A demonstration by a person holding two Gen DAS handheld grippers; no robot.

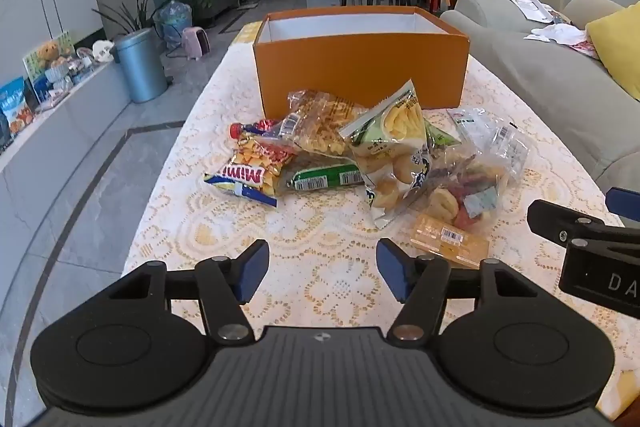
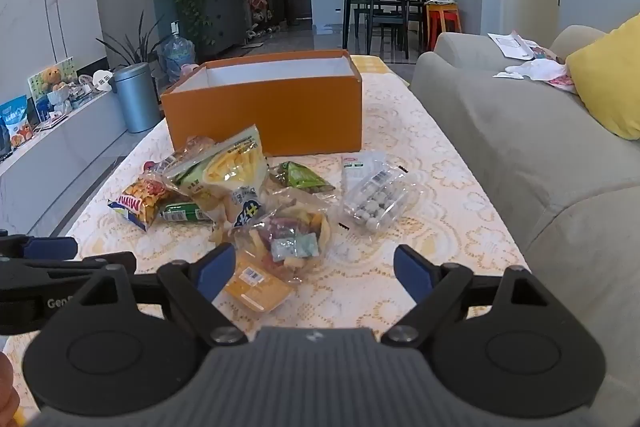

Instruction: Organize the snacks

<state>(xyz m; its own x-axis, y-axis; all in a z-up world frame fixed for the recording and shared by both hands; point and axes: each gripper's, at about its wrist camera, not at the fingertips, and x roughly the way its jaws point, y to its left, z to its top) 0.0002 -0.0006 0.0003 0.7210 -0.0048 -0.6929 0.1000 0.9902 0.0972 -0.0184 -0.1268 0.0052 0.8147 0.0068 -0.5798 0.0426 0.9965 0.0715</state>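
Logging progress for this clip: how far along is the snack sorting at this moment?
Nothing looks done: what shows of the inside of the orange box is bare, though its floor is hidden. Nothing is in hand: the left gripper and right gripper are both open, short of the pile. Left to do: every packet, including the Mimi bag, the clear tray of round sweets and the flat orange packet, lies on the lace tablecloth.

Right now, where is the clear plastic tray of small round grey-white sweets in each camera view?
Left wrist view: the clear plastic tray of small round grey-white sweets lies right of centre, at the right edge of the snack pile; its contents are hard to make out.
Right wrist view: just right of centre, lying apart from the pile.
Shared landmark: the open orange cardboard box behind the snacks in both.
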